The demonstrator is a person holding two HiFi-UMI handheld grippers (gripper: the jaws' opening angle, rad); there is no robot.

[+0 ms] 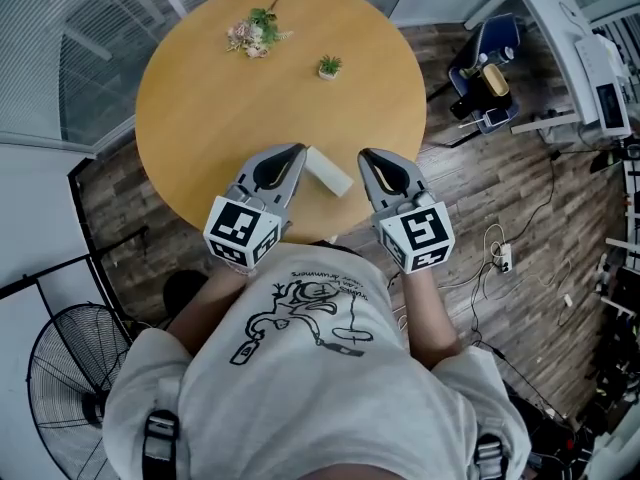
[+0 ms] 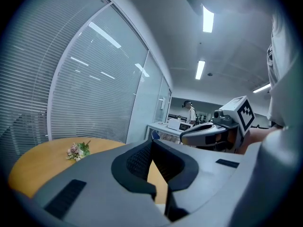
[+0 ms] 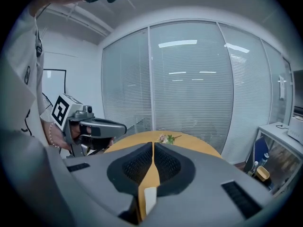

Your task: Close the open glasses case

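A round wooden table (image 1: 200,118) stands beside glass walls hung with blinds, with a flower sprig (image 1: 255,35) and a small plant (image 1: 329,66) well beyond the glasses case (image 1: 329,171). The left gripper (image 1: 297,153) and right gripper (image 1: 368,156) hover just either side of the case, above it, tilted slightly down, jaws together on nothing. The white case lies at the table's near edge and looks shut.

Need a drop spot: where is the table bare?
Bare: the table left of centre, below the flower sprig, and right of the small plant. Crowded: near edge, white case between left tongs and right tongs.
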